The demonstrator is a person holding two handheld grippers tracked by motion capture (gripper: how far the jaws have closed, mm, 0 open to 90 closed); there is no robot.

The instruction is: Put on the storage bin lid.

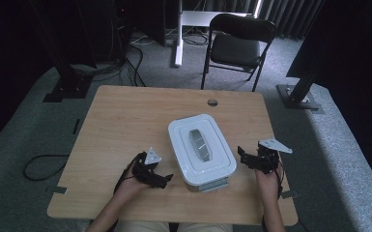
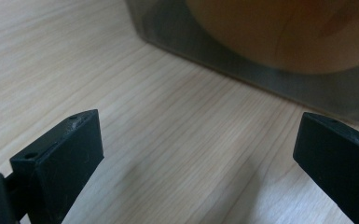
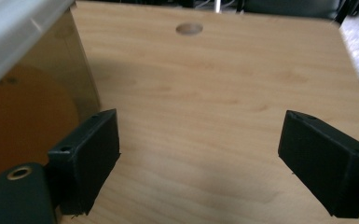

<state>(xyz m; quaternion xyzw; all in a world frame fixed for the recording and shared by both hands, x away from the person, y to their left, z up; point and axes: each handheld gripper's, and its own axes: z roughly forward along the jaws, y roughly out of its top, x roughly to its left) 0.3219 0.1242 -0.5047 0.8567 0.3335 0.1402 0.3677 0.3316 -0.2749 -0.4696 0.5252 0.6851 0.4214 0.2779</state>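
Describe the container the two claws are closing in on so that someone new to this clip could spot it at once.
On the wooden table, look just right of centre, between the left claw and the right claw. There stands the lidded box: a white rounded-rectangle lid with a grey handle sunk into its top, over see-through walls. It is the sole object on the tabletop, apart from a small round hole near the far edge.

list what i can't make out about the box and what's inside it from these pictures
- What is inside the box: the high view has the white lid over it; the left gripper view shows a blurred orange-brown shape cut off by the top edge; the right gripper view cuts it at the left edge.
- The clasp at the box's near end: too small in the high view to tell whether it is latched.
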